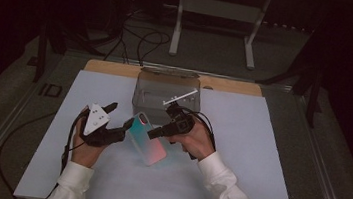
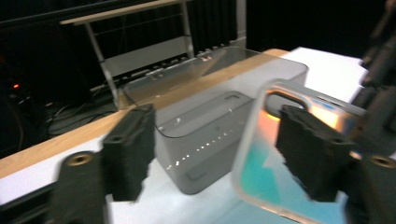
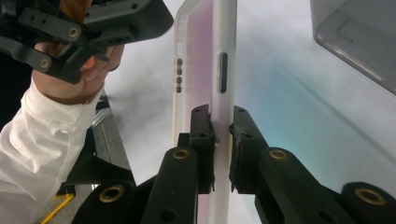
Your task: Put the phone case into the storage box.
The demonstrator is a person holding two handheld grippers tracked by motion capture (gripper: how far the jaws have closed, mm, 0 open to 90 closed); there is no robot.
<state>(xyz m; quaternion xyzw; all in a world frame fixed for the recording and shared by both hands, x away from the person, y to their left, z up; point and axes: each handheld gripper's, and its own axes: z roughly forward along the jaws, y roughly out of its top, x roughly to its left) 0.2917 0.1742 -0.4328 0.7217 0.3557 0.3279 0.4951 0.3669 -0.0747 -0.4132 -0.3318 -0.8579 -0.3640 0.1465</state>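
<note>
Right claw point(image 3: 220, 135) pinching phone case point(image 3: 219, 56) edge, left claw point(image 2: 215, 154) spread

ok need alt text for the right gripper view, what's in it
Seen edge-on, a white-rimmed phone case is pinched between the two black jaws of the right tongs. The left tongs, held by a hand in a white sleeve, sit at the upper left by the case's top. A clear plastic box stands on the white table at upper right.
</note>
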